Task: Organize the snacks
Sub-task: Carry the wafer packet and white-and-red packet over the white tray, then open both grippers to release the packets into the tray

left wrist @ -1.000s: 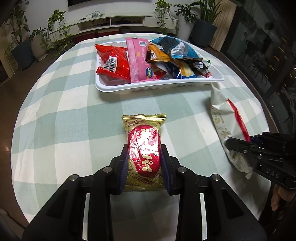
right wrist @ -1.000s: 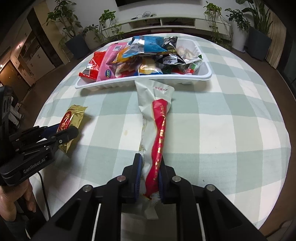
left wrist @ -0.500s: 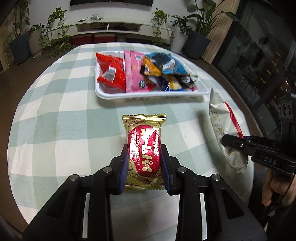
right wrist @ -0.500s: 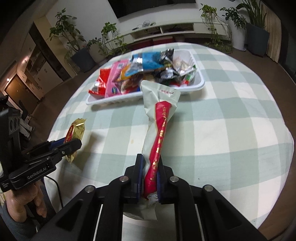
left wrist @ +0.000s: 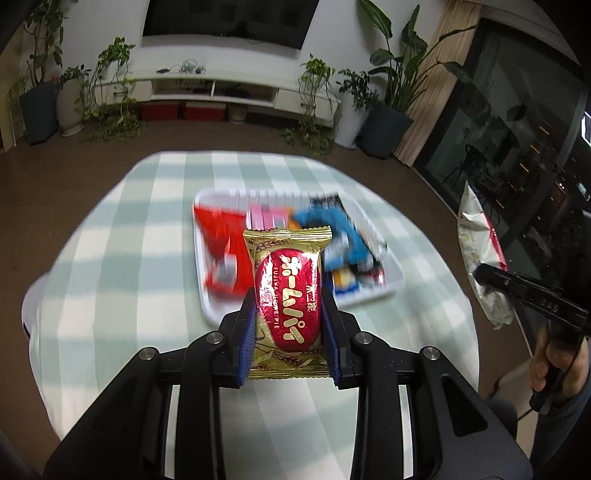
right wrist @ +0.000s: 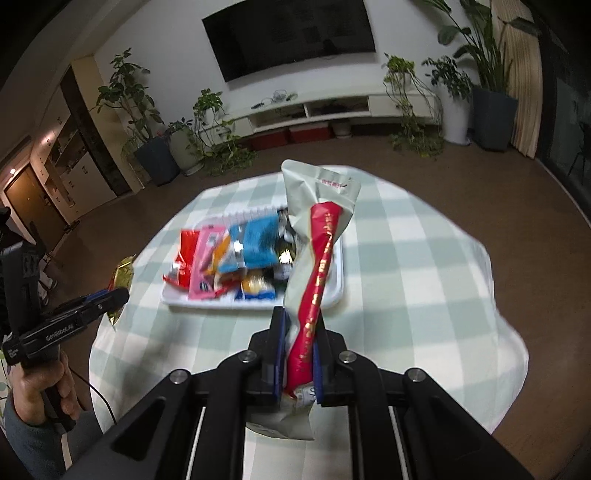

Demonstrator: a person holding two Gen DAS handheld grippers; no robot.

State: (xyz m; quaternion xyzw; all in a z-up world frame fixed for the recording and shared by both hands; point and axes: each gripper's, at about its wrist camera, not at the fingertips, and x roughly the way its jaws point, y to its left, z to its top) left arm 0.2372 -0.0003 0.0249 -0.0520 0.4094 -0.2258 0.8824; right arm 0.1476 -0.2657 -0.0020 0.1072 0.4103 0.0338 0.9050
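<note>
- The left gripper (left wrist: 288, 295) pinches a gold-wrapped pie (left wrist: 287, 295) with a red oval label; its blue pads press on the two long sides of the packet, which sticks out forward between the fingers, off the table
- In the right wrist view that same gripper (right wrist: 118, 295) shows at the left edge, gripped by the person's left hand (right wrist: 44, 391), with a bit of the gold wrapper (right wrist: 123, 275) beyond its tip
- The right gripper (right wrist: 299, 328) is pressed nearly together on a long pale packet (right wrist: 317, 236) with a red stripe; the pads clamp its lower part and the rest stands up and forward, clear of the table
- From the left wrist view this packet (left wrist: 476, 243) hangs at the far right, held by the right gripper (left wrist: 484, 275), with the person's right hand (left wrist: 554, 362) below it
- A white tray (left wrist: 391, 266) sits on the round table with its green-and-white check cloth (left wrist: 129, 258); in it lie a red bag (left wrist: 225, 251), a pink packet (left wrist: 262, 221), a blue bag (left wrist: 332, 229) and smaller wrappers, all blurred
- In the right wrist view the tray (right wrist: 332, 295) lies just beyond the gripper tips, the long packet crossing in front of its right end
- Behind the table stand potted plants (right wrist: 144, 122), a low white shelf (right wrist: 332, 107) and a dark wall screen (right wrist: 291, 33)
</note>
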